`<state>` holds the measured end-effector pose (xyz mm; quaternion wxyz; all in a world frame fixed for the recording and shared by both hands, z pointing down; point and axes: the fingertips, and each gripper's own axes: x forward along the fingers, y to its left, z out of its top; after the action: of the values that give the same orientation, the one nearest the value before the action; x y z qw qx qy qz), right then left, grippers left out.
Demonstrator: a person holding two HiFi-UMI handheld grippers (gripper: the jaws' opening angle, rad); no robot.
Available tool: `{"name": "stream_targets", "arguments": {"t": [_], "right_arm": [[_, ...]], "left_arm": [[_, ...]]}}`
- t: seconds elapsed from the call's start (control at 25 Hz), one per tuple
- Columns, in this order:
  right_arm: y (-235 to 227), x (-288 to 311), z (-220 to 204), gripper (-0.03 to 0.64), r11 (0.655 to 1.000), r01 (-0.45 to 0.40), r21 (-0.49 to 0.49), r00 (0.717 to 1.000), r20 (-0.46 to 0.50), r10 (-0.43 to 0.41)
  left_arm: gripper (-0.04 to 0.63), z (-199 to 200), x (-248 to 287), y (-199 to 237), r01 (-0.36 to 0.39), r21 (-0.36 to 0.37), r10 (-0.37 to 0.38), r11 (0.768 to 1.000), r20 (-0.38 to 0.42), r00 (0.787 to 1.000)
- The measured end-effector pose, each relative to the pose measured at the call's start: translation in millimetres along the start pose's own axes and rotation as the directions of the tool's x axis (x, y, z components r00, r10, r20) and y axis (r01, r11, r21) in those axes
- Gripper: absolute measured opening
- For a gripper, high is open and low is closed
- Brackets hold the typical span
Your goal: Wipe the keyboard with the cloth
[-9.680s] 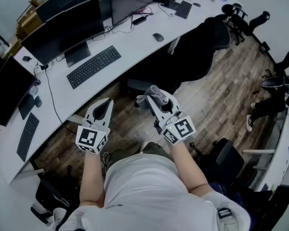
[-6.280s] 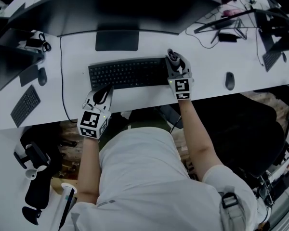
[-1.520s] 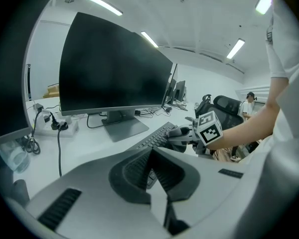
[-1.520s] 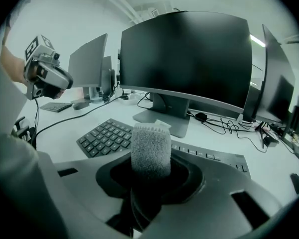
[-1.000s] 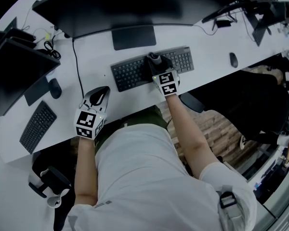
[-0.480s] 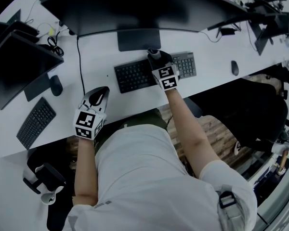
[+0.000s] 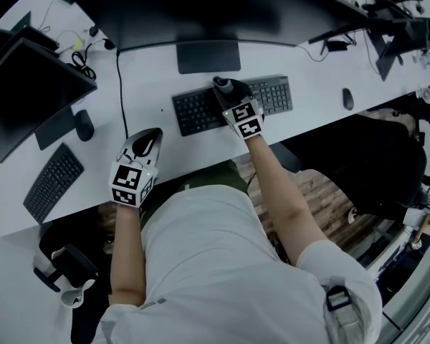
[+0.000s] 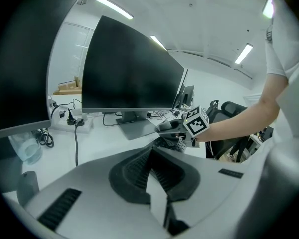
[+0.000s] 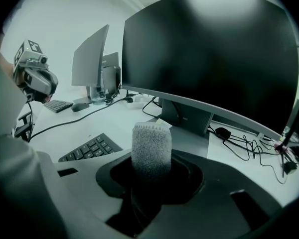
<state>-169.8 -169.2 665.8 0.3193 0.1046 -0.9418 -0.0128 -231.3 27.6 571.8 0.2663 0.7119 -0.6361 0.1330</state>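
A dark keyboard (image 7: 272, 95) lies on the white desk (image 7: 322, 70) in front of the big monitor. My right gripper (image 7: 227, 92) rests on its middle, shut on a grey cloth (image 9: 151, 146) that stands up between the jaws. Keys of the keyboard (image 9: 89, 148) show to the cloth's left in the right gripper view. My left gripper (image 7: 147, 143) hovers at the desk's front edge, left of the keyboard, jaws together with nothing between them. From the left gripper (image 8: 152, 152) view, the right gripper (image 8: 175, 129) sits over the keyboard (image 8: 182, 146).
A wide monitor (image 7: 201, 9) on a flat stand (image 7: 208, 56) is behind the keyboard. A second monitor (image 7: 25, 84), mouse (image 7: 84, 126) and keyboard (image 7: 51, 183) are at the left. Another mouse (image 7: 346, 99) lies at the right; a black chair (image 7: 365, 163) is beside me.
My right gripper has slid the cloth a little to the left along the keyboard. The left gripper has stayed at the desk's front edge.
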Motion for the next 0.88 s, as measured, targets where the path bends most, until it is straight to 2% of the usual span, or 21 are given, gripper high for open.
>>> {"name": "stream_targets", "arguments": {"t": [0.32, 0.88], "right_arm": [[31.1, -14.2, -16.5, 0.118, 1.0, 0.004, -0.031, 1.0, -0.02, -0.005], [63.7, -41.4, -48.6, 0.118, 0.999, 0.049, -0.005, 0.997, -0.057, -0.049]], "left_arm": [[0.002, -6.5, -4.7, -1.7, 0.045, 0.027, -0.045, 0.999, 0.002, 0.999], [0.002, -5.0, 1.6, -11.7, 0.133, 0.059, -0.132, 0.989, -0.009, 0.991]]}}
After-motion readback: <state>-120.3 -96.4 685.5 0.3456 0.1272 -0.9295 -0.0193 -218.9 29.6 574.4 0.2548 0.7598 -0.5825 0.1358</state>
